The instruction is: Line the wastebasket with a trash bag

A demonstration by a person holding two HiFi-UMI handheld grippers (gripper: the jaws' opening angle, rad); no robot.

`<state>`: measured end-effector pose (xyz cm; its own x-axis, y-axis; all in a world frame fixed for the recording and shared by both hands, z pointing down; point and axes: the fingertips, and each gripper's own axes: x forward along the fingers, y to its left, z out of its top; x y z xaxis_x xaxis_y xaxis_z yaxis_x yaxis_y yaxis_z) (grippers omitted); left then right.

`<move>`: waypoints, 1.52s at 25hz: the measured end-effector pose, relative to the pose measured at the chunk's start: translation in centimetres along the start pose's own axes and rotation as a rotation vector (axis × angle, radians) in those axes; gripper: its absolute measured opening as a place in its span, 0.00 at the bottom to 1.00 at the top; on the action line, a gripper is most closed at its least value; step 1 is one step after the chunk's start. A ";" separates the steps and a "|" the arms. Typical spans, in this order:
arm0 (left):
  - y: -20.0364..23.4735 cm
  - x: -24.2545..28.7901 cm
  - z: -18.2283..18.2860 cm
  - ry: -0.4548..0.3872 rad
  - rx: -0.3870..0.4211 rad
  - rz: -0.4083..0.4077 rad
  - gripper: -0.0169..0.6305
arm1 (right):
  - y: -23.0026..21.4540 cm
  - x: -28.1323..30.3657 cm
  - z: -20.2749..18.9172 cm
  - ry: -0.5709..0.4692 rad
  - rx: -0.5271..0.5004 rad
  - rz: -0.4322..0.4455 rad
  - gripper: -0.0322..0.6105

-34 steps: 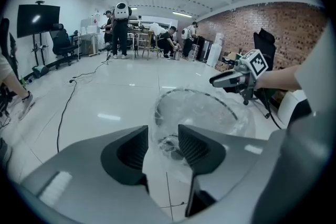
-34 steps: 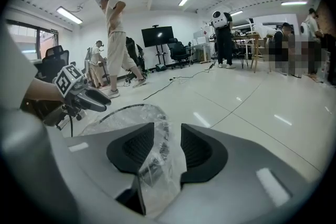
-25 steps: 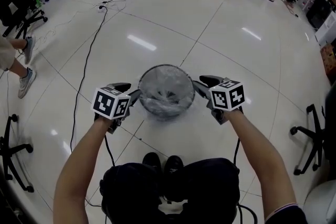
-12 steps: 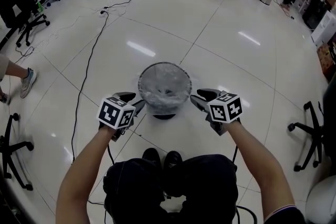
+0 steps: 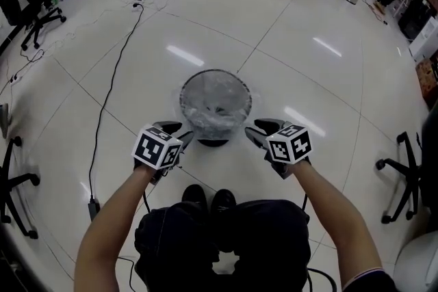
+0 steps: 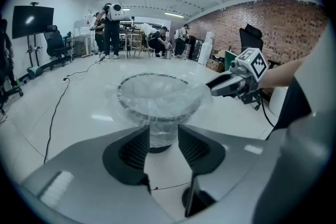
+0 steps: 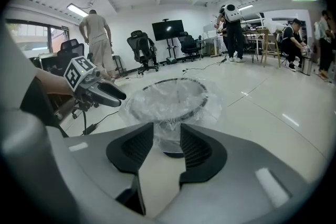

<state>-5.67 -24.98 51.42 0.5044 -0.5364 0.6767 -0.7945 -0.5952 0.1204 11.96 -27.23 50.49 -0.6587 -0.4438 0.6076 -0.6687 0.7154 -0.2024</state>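
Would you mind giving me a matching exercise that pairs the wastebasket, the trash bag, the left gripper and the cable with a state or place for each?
Things
1. wastebasket
2. trash bag
3. left gripper
4. cable

States or places
A. black, trailing over the floor at the head view's left
B. jaws apart, nothing held
C. clear, folded over the rim
D. upright on a dark round base

Pairs: 1-D, 2-C, 3-B, 4-A
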 end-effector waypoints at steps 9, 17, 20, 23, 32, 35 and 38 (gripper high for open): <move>-0.3 0.6 0.0 -0.005 0.019 -0.014 0.04 | 0.8 0.5 -0.2 0.003 -0.043 0.021 0.05; 0.3 1.6 -1.4 0.049 0.023 0.002 0.04 | -0.5 0.9 -2.1 0.049 -0.045 -0.001 0.05; 1.0 2.5 -1.9 0.061 0.012 0.004 0.04 | -1.1 1.9 -2.6 0.060 -0.038 0.000 0.05; 1.6 3.4 -2.4 0.067 -0.005 0.005 0.04 | -1.7 3.0 -3.0 0.061 -0.023 0.002 0.05; 3.2 5.1 -2.1 0.059 -0.030 0.011 0.04 | -2.3 5.2 -2.3 0.026 0.002 0.026 0.05; 3.1 5.3 -2.0 0.056 -0.032 0.015 0.04 | -2.2 5.2 -2.0 0.017 0.005 0.030 0.06; 3.1 5.2 -1.8 0.058 -0.023 0.023 0.04 | -2.4 5.1 -1.9 0.014 0.007 0.027 0.06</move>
<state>-6.15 -28.55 56.65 0.4659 -0.5142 0.7201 -0.8136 -0.5689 0.1201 10.88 -30.23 55.53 -0.6719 -0.4165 0.6124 -0.6531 0.7232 -0.2247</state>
